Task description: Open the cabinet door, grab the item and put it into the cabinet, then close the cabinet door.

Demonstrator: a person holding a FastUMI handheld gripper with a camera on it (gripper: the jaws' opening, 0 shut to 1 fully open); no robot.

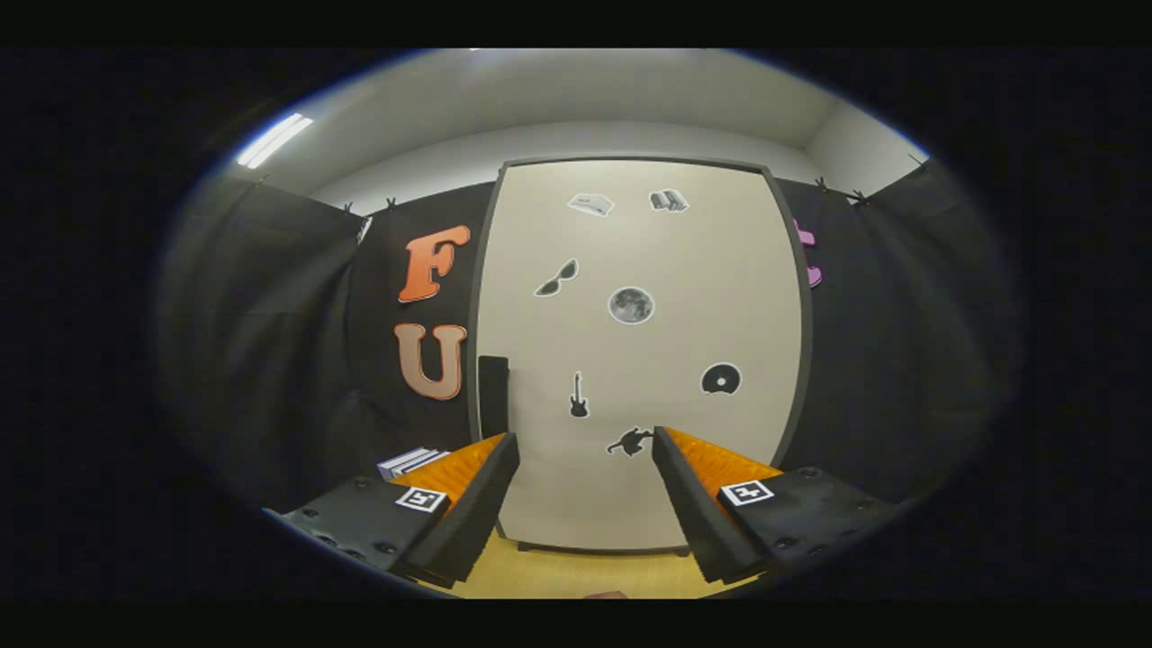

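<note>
Fingers [517,454] of the gripper [585,450] are spread wide, holding nothing, above the table [576,576]. Beyond them stands the cabinet, its door [720,297] closed, handle [493,394] at its left edge. Books [409,462] lie just left of the cabinet.

1. A black cloth wall [864,360] hangs behind and to both sides, held along its top edge by small clips [391,204].
2. Above the cloth, a pale room wall [432,166] meets a white ceiling [585,85].
3. A long ceiling light [274,139] glows up on the left.
4. A pale stack, perhaps books or boxes [410,462], lies low on the left against the cloth; it is too small to tell for sure.
5. A light wood-coloured table [576,576] spreads across the bottom.
6. A small reddish-brown thing [605,595] pokes in at the near edge of the table, too cut off to identify.
</note>
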